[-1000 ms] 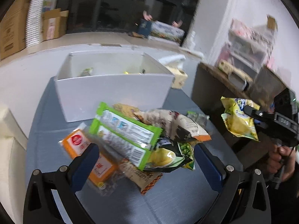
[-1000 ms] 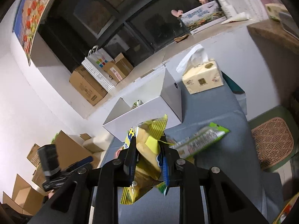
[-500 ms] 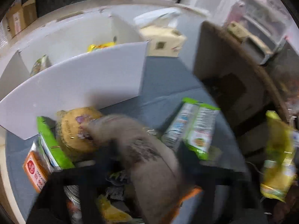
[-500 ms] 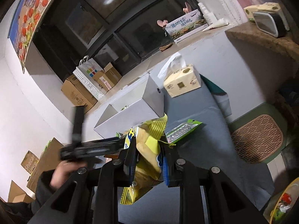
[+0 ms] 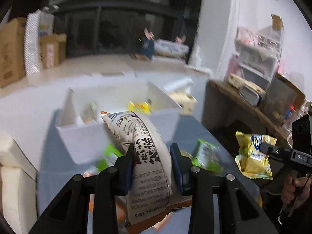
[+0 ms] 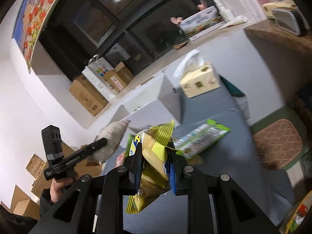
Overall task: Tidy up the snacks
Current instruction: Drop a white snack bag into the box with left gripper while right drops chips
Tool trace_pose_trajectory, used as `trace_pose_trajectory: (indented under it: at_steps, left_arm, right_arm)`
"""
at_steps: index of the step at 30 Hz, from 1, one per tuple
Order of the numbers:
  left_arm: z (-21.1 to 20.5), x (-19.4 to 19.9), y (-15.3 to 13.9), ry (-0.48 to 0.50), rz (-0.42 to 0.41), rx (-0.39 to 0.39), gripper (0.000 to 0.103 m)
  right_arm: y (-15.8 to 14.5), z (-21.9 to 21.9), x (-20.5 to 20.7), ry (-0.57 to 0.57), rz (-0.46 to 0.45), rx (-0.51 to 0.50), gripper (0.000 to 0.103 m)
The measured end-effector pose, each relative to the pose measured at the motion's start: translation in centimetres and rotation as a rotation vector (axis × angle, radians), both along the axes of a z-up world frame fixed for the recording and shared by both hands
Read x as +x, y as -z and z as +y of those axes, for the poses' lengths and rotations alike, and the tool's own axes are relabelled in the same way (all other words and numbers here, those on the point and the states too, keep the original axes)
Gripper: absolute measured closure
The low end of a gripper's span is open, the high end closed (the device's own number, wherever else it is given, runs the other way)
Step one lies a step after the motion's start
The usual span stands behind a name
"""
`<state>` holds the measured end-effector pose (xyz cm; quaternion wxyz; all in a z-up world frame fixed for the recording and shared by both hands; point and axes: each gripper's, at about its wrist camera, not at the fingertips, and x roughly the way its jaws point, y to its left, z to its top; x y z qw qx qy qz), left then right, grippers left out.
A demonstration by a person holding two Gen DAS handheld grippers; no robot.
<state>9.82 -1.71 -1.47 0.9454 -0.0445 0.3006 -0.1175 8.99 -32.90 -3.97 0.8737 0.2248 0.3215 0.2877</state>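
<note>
My left gripper point(image 5: 153, 156) is shut on a grey-white snack bag point(image 5: 145, 146) with black lettering and holds it in the air in front of the white divided box point(image 5: 81, 134). The box holds a yellow packet point(image 5: 139, 107) and another small packet point(image 5: 89, 112). My right gripper point(image 6: 154, 156) is shut on a yellow chip bag point(image 6: 154, 167), held above the grey table point(image 6: 230, 152). The yellow bag also shows in the left wrist view point(image 5: 253, 156). A green snack pack point(image 6: 200, 138) lies on the table in front of the right gripper.
A tissue box point(image 6: 198, 81) stands right of the white box. More snack packs point(image 5: 206, 156) lie on the table under the left gripper. A wooden side table point(image 5: 243, 105) stands to the right, a woven mat point(image 6: 276, 142) on the floor, cardboard boxes point(image 6: 87, 95) behind.
My left gripper dipped to the snack pile, shut on the grey-white bag and lifted it. My right gripper kept hold of the yellow chip bag, shifting only slightly.
</note>
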Motion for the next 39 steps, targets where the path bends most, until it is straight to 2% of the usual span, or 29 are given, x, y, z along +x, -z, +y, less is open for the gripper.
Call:
trace_pose_trajectory:
  at_steps: [5, 9, 13, 18, 19, 20, 21, 22, 23, 24, 25, 29, 33, 39]
  left_arm:
    - [3.6, 2.2, -1.9, -0.047, -0.085, 0.008, 0.064]
    - [5.5, 6.4, -2.9, -0.064, -0.116, -0.008, 0.064]
    - [6.7, 11.8, -3.5, -0.085, -0.11, 0.035, 0.064]
    - [7.4, 16.9, -3.4, -0.116, -0.078, 0.057, 0.063]
    - [7.4, 17.8, -3.2, -0.127, -0.06, 0.064, 0.061]
    - [7.4, 18.4, -3.0, -0.138, -0.047, 0.072, 0.051]
    - [7.5, 19.0, -2.9, -0.156, -0.036, 0.08, 0.041]
    - [7.6, 19.4, -2.7, -0.164, -0.023, 0.08, 0.012]
    - [7.7, 19.6, -2.6, -0.164, -0.017, 0.076, 0.0]
    - [7.8, 19.6, -2.6, -0.167, -0.016, 0.075, 0.0]
    - [7.8, 19.5, -2.5, -0.164, -0.012, 0.077, 0.0]
    - [8.1, 18.1, -2.2, -0.156, -0.018, 0.08, 0.0]
    - [7.8, 16.7, -2.6, -0.152, -0.032, 0.078, 0.0]
    - [6.0, 12.3, -4.0, -0.072, -0.074, 0.092, 0.0]
  right_arm:
    - [-2.1, 4.1, 3.7, -0.071, -0.048, -0.031, 0.079]
    - [-4.6, 7.7, 8.8, -0.123, -0.072, -0.052, 0.079]
    - [-6.8, 11.1, 14.2, -0.098, -0.084, -0.142, 0.079]
    - [-7.9, 14.3, 20.3, -0.079, -0.073, -0.193, 0.078]
    - [-7.8, 15.1, 21.5, -0.079, -0.065, -0.218, 0.078]
    - [-7.6, 15.6, 22.5, -0.074, -0.059, -0.227, 0.077]
    - [-7.5, 15.8, 23.1, -0.066, -0.051, -0.232, 0.072]
    - [-7.1, 16.2, 23.8, -0.058, -0.025, -0.242, 0.063]
    - [-6.8, 16.5, 24.5, -0.054, 0.01, -0.244, 0.033]
    - [-6.5, 16.5, 24.9, -0.053, 0.034, -0.236, 0.003]
    - [-6.3, 16.5, 24.9, -0.052, 0.041, -0.223, 0.0]
    - [-6.2, 15.4, 24.3, -0.02, 0.034, -0.251, 0.0]
    - [-6.5, 14.1, 23.7, -0.011, 0.032, -0.214, 0.0]
    - [-7.7, 12.9, 19.8, -0.05, -0.043, -0.237, 0.0]
